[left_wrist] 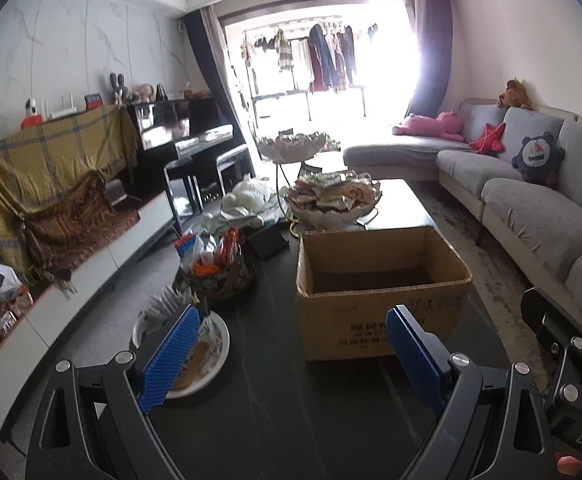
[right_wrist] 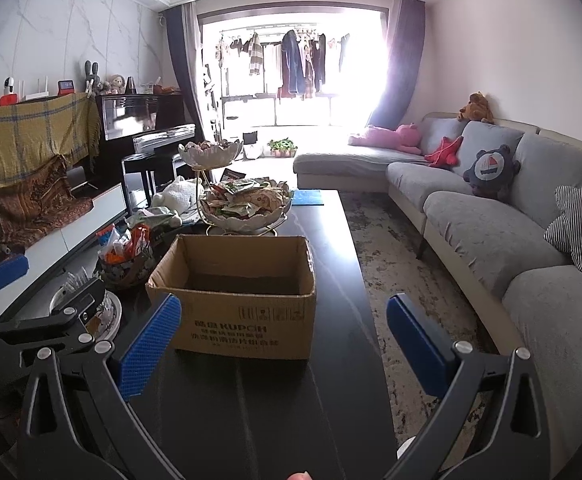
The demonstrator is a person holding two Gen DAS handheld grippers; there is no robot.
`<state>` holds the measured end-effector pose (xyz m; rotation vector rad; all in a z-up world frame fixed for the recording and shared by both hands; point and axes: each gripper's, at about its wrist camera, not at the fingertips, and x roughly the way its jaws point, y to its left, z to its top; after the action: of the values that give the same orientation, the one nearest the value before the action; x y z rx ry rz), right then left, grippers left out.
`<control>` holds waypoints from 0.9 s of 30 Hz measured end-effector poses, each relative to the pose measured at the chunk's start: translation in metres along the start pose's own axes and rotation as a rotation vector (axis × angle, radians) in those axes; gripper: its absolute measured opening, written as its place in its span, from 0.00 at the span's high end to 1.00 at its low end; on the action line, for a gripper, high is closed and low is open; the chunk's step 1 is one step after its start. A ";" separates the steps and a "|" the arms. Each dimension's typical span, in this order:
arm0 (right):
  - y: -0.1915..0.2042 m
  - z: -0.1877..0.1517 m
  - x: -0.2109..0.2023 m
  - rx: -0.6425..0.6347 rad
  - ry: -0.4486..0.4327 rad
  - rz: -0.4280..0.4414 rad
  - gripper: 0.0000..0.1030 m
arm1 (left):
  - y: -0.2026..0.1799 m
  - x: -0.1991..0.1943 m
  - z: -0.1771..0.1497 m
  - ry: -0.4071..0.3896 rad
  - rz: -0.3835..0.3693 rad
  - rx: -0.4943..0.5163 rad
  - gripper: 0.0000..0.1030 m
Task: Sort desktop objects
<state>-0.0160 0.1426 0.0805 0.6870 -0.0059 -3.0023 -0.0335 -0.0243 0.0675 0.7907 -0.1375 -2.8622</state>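
- Box: brown cardboard box (right_wrist: 235, 300) mid-desk looks empty; nothing sorted yet.
- Snack basket (left_wrist: 217, 268), white plate (left_wrist: 211, 356) untouched at left edge of dark desk (right_wrist: 275, 400).
- Left hand-held gripper (left_wrist: 293, 350), right hand-held gripper (right_wrist: 285, 344): both spread, holding nothing.

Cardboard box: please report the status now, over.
Both hand-held grippers open, empty: left, right. Cardboard box open, upright on table. Nothing in between.

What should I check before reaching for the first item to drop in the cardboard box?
1. Left gripper jaws open, nothing between them: ok.
2. Right gripper jaws open, nothing between them: ok.
3. Open brown cardboard box upright on the dark coffee table: ok.
4. Box interior free of items: cannot tell, floor only partly visible.
5. White round plate near the left jaws, reachable: ok.
6. Dark snack basket upright beside the box: ok.
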 end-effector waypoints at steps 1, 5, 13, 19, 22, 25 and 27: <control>0.000 -0.002 0.000 0.001 0.008 0.002 0.01 | 0.001 0.000 -0.003 0.005 -0.007 -0.006 0.10; 0.000 -0.012 -0.004 0.007 0.026 0.009 0.01 | 0.005 -0.001 -0.015 0.027 -0.032 -0.032 0.10; 0.007 -0.035 -0.012 -0.011 0.045 -0.005 0.01 | 0.002 -0.007 -0.040 0.014 -0.004 0.014 0.10; 0.008 -0.042 -0.011 -0.019 0.071 -0.003 0.01 | 0.003 -0.003 -0.044 0.053 -0.006 0.009 0.10; 0.009 -0.041 -0.010 -0.023 0.077 -0.003 0.01 | 0.005 0.000 -0.042 0.076 -0.011 -0.006 0.10; 0.009 -0.040 -0.010 -0.026 0.082 -0.002 0.01 | 0.009 0.005 -0.035 0.103 -0.030 -0.032 0.10; 0.009 -0.035 -0.009 -0.021 0.075 0.006 0.01 | 0.012 0.010 -0.029 0.124 -0.043 -0.050 0.10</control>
<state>0.0075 0.1344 0.0527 0.7948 0.0273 -2.9646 -0.0250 -0.0387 0.0390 0.9697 -0.0327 -2.8341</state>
